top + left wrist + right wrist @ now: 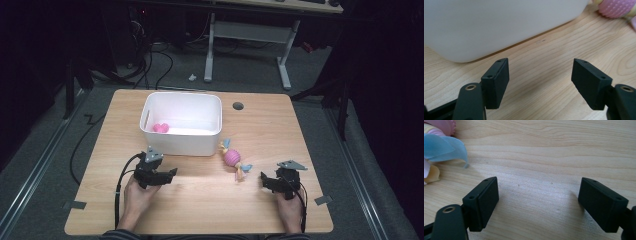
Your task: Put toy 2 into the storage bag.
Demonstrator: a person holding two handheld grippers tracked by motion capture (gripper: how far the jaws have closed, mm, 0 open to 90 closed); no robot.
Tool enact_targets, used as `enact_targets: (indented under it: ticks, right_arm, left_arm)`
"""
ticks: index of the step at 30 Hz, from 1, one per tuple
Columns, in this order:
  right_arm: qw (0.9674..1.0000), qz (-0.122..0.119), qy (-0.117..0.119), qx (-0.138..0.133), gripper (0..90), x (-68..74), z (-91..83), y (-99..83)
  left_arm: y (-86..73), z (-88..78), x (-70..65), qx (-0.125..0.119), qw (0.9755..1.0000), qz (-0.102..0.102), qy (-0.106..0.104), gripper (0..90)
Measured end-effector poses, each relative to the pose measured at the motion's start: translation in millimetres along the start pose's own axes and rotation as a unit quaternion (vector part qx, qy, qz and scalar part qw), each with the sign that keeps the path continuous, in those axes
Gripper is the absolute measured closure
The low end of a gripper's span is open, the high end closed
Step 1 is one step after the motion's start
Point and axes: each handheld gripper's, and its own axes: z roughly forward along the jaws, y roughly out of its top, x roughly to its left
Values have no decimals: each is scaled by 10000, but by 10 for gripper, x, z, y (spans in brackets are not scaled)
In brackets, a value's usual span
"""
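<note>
A white bin (pixel 182 131) stands at the middle of the wooden table, with a small pink toy (pixel 161 128) inside it at the left. A pink candy-shaped toy (pixel 232 158) with blue and yellow frills lies just right of the bin. My left gripper (pixel 171 174) rests low on the table in front of the bin's near wall (pixel 486 27), open with bare wood between its jaws. My right gripper (pixel 263 181) sits at the right, open and empty, its jaws pointing toward the candy toy (pixel 439 142).
The table (pixel 210 205) has a round cable hole (pixel 238 106) at the back right. Tape marks (pixel 74 205) sit near the front corners. A desk frame and cables stand on the floor beyond the far edge.
</note>
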Motion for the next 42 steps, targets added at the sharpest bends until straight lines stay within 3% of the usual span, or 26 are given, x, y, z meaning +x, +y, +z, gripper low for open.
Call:
enact_targets:
  ticks: [6, 10, 19, 24, 31, 42]
  right_arm:
    - [10000, -2, 2, 0, 169, 0, 0, 0]
    - [10000, 6, 7, 2, 173, 2, 0, 1]
    - [10000, -8, 8, -12, 176, 3, 1, 1]
    - [10000, 4, 7, -16, 175, 4, 4, 2]
    - [10000, 0, 2, -8, 173, 7, 16, 15]
    - [9999, -94, 130, 44, 166, -2, 10, 18]
  left_arm:
    - [-67, 127, -2, 121, 9999, -89, -1, 310]
    - [-80, 198, -30, 173, 9998, 82, 97, 310]
    - [-96, 365, -4, 141, 9998, 73, 69, 315]
    - [-93, 397, -11, 50, 10000, 38, 42, 313]
    - [-115, 436, -59, -46, 9994, 274, 214, 298]
    - [-112, 441, -65, -24, 9993, 271, 253, 284]
